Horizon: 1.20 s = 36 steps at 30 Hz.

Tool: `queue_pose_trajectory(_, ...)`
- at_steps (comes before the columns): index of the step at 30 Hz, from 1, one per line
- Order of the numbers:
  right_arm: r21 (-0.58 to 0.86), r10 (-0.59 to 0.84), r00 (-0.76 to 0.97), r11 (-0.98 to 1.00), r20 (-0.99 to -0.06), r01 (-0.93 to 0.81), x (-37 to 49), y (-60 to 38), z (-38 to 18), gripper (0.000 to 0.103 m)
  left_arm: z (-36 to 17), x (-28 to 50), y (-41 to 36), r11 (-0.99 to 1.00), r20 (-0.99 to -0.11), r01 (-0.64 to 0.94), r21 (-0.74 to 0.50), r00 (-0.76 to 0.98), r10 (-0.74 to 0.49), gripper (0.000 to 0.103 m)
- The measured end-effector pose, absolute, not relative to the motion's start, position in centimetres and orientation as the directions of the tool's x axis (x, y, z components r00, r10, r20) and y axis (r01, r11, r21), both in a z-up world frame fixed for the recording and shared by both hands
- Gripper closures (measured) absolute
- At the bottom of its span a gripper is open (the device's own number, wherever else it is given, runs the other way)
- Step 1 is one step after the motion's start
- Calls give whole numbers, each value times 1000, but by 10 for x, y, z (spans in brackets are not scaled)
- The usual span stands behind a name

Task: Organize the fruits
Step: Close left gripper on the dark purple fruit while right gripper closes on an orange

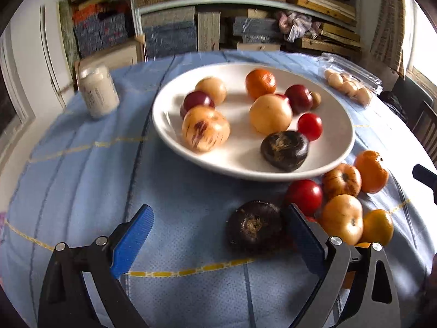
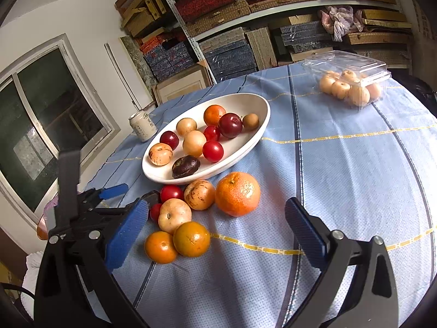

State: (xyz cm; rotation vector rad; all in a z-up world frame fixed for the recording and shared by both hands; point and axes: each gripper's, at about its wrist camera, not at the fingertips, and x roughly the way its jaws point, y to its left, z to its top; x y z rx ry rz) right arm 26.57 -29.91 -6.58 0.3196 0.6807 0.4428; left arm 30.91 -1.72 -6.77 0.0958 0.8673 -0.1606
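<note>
A white oval plate (image 1: 174,142) (image 2: 256,104) holds several fruits: tan, red, orange and one dark (image 1: 284,150). A second dark fruit (image 1: 255,227) lies on the blue cloth between my left gripper's (image 1: 218,235) open jaws, close to the right finger (image 1: 303,237). Beside it lie a red tomato (image 1: 304,195), tan fruits and oranges. My right gripper (image 2: 213,229) is open and empty, above the cloth near a big orange (image 2: 237,194), two smaller oranges (image 2: 191,239) and tan fruits (image 2: 174,214). The left gripper shows in the right wrist view (image 2: 128,191).
A pale can (image 1: 98,93) (image 2: 142,125) stands left of the plate. A clear plastic box of tan fruits (image 2: 352,82) (image 1: 349,84) sits at the far right of the table. Shelves stacked with boxes stand behind. A window is on the left.
</note>
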Motion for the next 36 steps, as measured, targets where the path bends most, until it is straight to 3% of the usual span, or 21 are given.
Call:
queue_pose_trajectory(4, 426, 497, 681, 857, -537, -289, 267, -298, -67, 5, -71, 309, 3, 989, -792, 146, 9, 605, -82, 3)
queue_pose_trajectory(14, 429, 506, 674, 853, -538, -298, 267, -295, -69, 5, -60, 291, 2, 978, -727, 187, 92, 683, -63, 4)
queue_pose_trajectory(17, 424, 507, 673, 853, -538, -305, 266, -293, -69, 5, -60, 291, -6, 973, -718, 208, 102, 692, -73, 15)
queue_pose_trajectory(19, 420, 509, 669, 853, -541, -309, 266, -291, -69, 5, -62, 295, -9, 970, -727, 225, 97, 681, -85, 29)
queue_pose_trajectory(26, 419, 516, 662, 850, -544, -318, 265, -288, -70, 5, -66, 296, -10, 966, -747, 257, 41, 650, -141, 39)
queue_pose_trajectory(27, 419, 516, 661, 850, -545, -318, 265, -288, -70, 5, -67, 296, -10, 965, -748, 260, 36, 648, -146, 45)
queue_pose_trajectory(28, 417, 516, 660, 851, -546, -319, 265, -288, -71, 5, -67, 296, -10, 965, -749, 262, 29, 645, -153, 57)
queue_pose_trajectory(36, 385, 518, 645, 854, -562, -350, 264, -282, -71, 5, -65, 293, -2, 968, -742, 252, -7, 647, -174, 59)
